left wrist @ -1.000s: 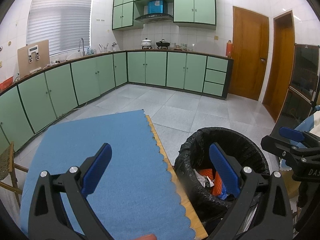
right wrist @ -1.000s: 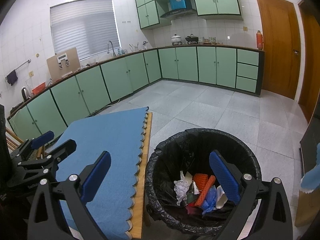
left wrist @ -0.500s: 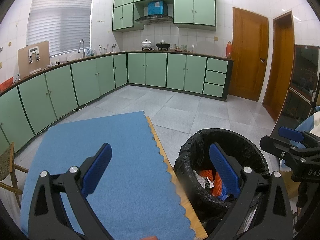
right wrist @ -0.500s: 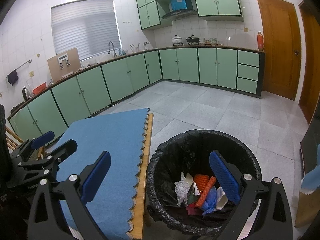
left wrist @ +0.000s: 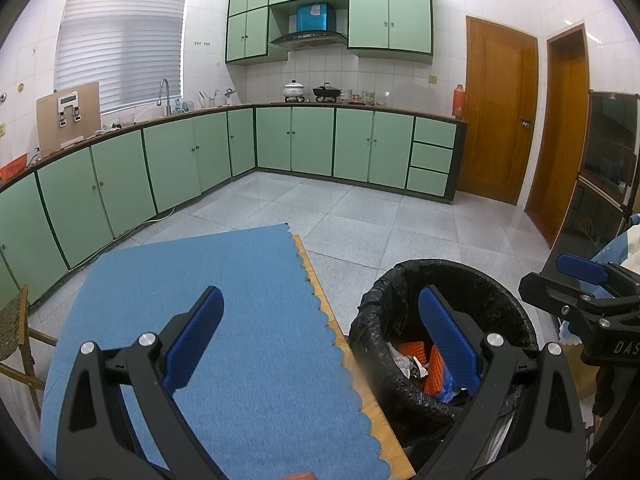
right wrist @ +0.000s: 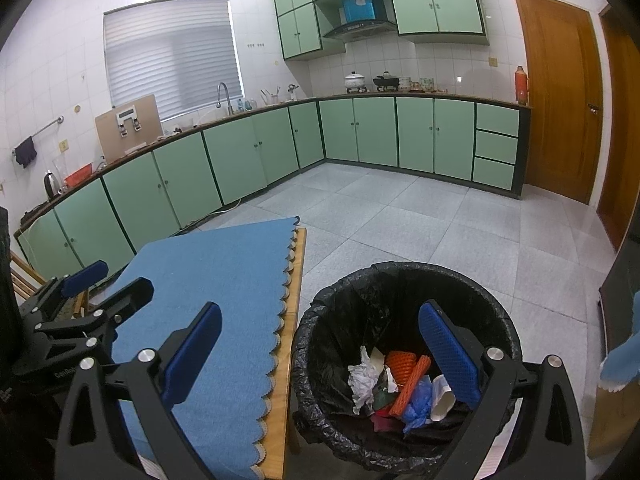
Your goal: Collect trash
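Note:
A black-lined trash bin (right wrist: 404, 280) stands on the floor right of the table and holds crumpled white paper (right wrist: 362, 380), orange mesh (right wrist: 404, 376) and blue plastic (right wrist: 418, 402). The bin also shows in the left wrist view (left wrist: 448, 280). My right gripper (right wrist: 320, 344) is open and empty, over the gap between table edge and bin. My left gripper (left wrist: 320, 332) is open and empty above the blue cloth (left wrist: 224, 304), which also shows in the right wrist view (right wrist: 224, 276). A sliver of something orange (left wrist: 296, 476) shows at the bottom edge of the left wrist view.
The wooden table (right wrist: 294, 300) carries the blue cloth. Green kitchen cabinets (left wrist: 296, 140) line the far and left walls. Wooden doors (left wrist: 500, 112) stand at the right. A wooden chair (left wrist: 16, 332) stands left of the table. Grey tiled floor (right wrist: 420, 216) lies beyond.
Both views have drifted very slightly; the grippers stay open and empty and the bin and cloth keep their places.

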A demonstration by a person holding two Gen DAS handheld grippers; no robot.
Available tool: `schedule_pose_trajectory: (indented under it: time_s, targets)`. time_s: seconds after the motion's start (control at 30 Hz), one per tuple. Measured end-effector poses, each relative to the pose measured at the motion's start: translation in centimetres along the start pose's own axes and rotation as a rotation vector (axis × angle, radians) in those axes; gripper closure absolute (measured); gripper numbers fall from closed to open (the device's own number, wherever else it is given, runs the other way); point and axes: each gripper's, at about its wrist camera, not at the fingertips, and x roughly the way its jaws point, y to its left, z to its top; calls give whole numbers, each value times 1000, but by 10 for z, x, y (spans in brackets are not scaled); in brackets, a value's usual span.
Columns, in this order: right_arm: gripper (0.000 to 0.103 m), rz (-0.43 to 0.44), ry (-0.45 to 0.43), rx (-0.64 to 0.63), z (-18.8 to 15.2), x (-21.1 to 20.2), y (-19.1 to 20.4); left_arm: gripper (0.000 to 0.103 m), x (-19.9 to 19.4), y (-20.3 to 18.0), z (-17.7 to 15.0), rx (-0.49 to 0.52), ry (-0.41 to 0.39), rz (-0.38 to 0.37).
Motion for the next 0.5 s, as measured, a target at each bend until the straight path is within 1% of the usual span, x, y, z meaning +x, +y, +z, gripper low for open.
schedule_pose_trajectory:
  time_s: [0.5]
  targets:
    - [6,2,2,-8,6,0,-2,8,0,1,2,-4,0,1]
